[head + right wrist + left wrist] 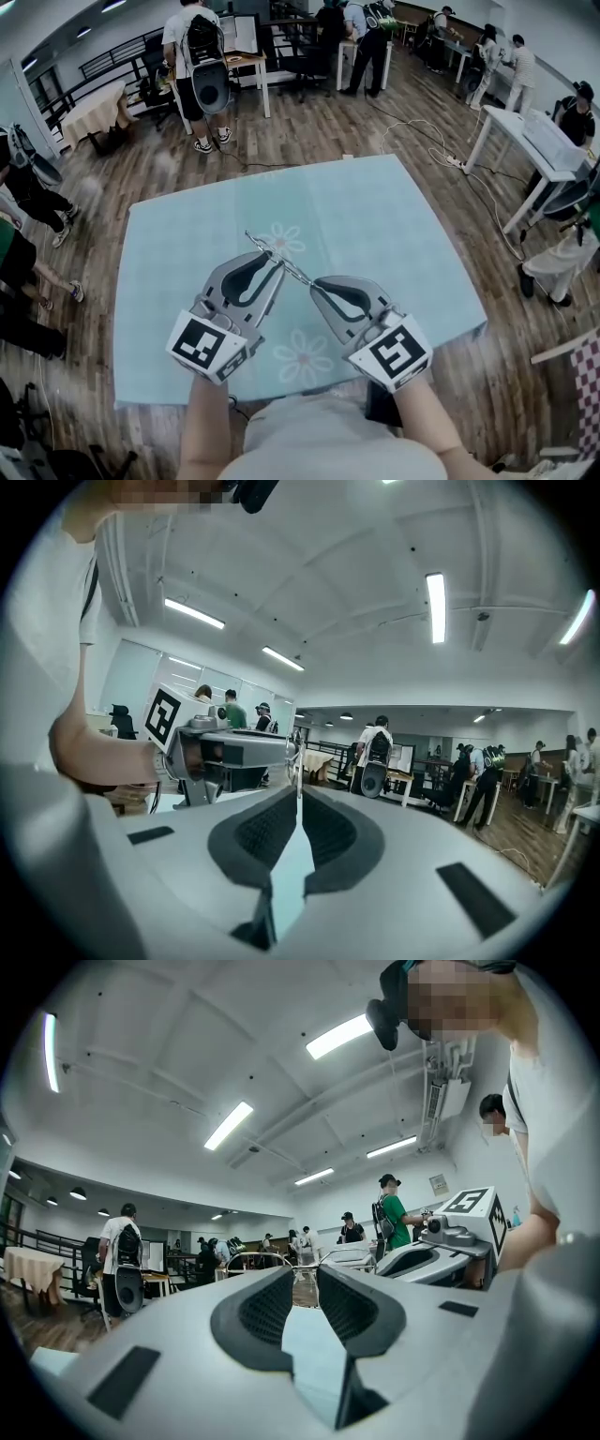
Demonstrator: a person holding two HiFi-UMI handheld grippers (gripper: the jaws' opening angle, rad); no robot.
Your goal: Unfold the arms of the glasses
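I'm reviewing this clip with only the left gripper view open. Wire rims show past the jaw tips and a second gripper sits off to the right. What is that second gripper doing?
Observer: The right gripper has its jaws nearly together on one slim arm of the thin metal-framed glasses. The arm stands upright between its tips.
Reviewer: How do the two grippers sit relative to each other?
Observer: The head view shows them as a V. The left gripper and the right one have their tips close together at the glasses.
Reviewer: What lies underneath?
Observer: A pale blue tablecloth printed with white flowers.
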